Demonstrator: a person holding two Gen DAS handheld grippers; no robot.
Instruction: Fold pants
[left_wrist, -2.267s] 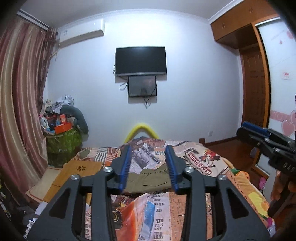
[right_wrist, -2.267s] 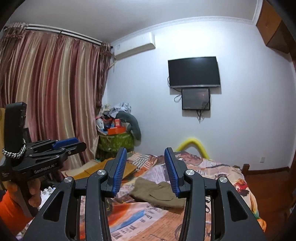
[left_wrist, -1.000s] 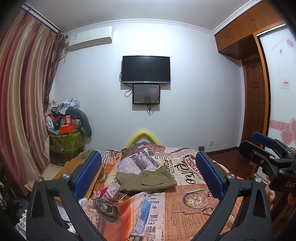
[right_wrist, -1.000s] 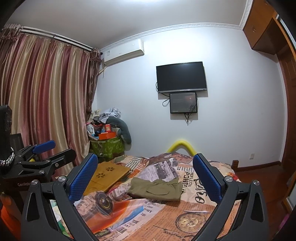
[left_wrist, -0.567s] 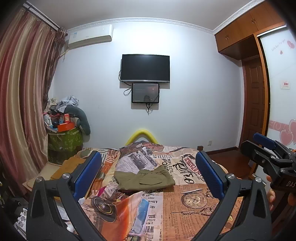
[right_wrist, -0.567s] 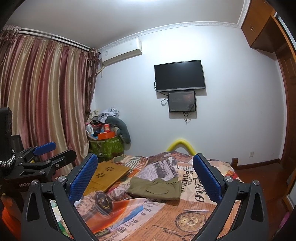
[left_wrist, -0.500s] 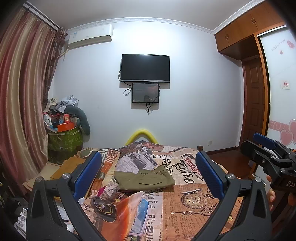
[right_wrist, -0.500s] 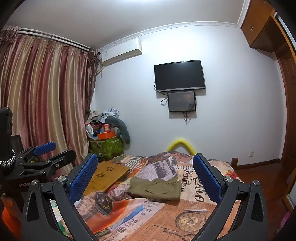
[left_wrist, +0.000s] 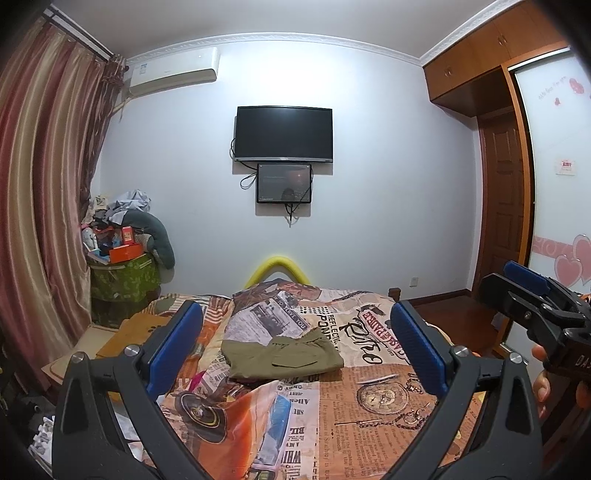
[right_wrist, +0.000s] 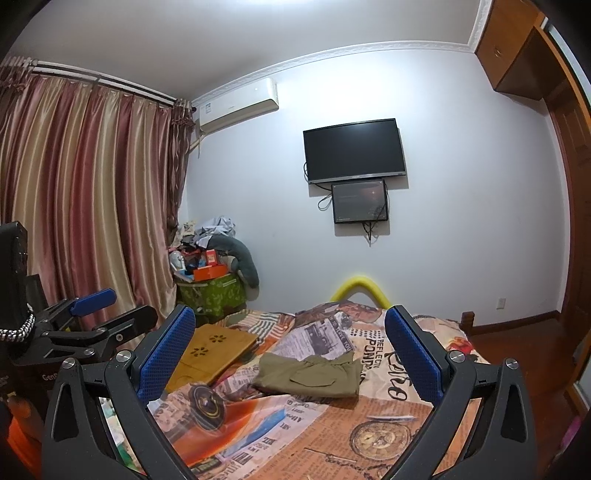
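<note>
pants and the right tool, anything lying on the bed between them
Nothing lies there. In the right wrist view, only the printed bedspread stretches from the open right tool to the folded pants. The wooden board sits off to the left.

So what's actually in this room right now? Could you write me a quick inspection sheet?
Surface: bed with a newspaper-print cover, rumpled at the near edge.
Job's things: olive pants lying folded in a compact bundle mid-bed, untouched.
Clutter: wooden lap tray at the bed's left side; green bin heaped with boxes and clothes.
Grippers: left gripper and right gripper both open, held above the bed, empty.
Cables: cords hang below the small screen under the TV.
Surroundings: curtains, air conditioner, wooden door.
</note>
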